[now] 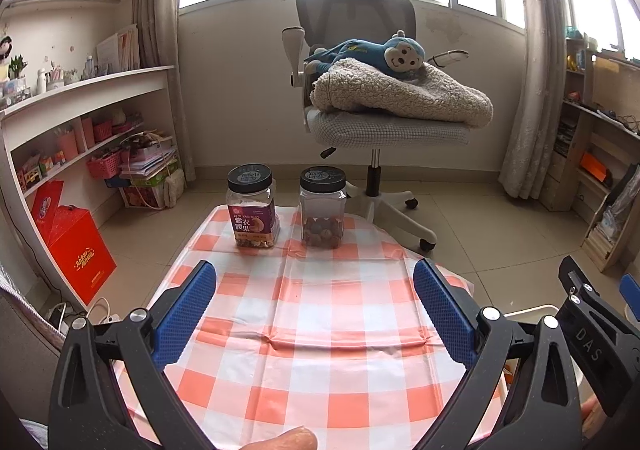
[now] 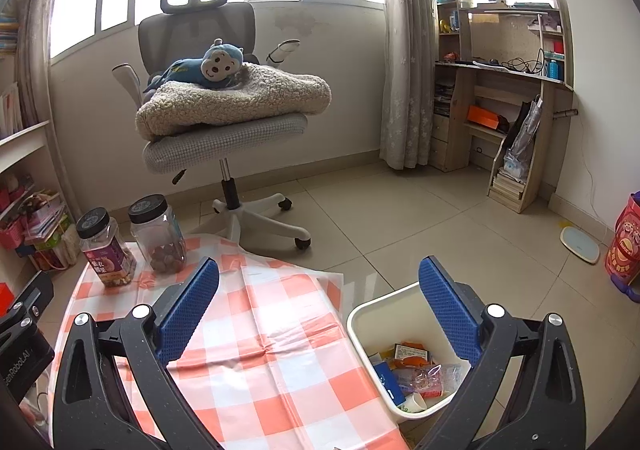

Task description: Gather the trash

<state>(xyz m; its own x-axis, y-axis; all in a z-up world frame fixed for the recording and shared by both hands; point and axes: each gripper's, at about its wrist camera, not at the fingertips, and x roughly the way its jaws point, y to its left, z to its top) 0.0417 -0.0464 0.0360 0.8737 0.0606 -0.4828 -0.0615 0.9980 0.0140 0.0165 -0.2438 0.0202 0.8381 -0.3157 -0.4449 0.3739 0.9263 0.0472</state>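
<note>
Both grippers, left (image 1: 315,314) and right (image 2: 319,314), hold jaws apart, empty. Bin (image 2: 362,320) holds trash; table (image 1: 320,330) shows only two jars (image 1: 253,205). We judge collection done; next, scan for leftovers.

tablecloth (image 1: 320,330): thin shiny plastic with creases, at 6 o'clock
jars (image 1: 252,205): clear hard plastic with black lids, at 12 o'clock on the cloth
bin (image 2: 372,314): smooth white plastic
trash (image 2: 416,374): crinkly clear plastic, paper and card
gripper pads (image 1: 188,310): blue, bumpy like rubber
gripper arms (image 1: 92,370): matt black plastic, shiny metal screws
blanket (image 1: 400,93): fluffy woolly cloth
floor (image 2: 440,217): glossy tiles
</note>
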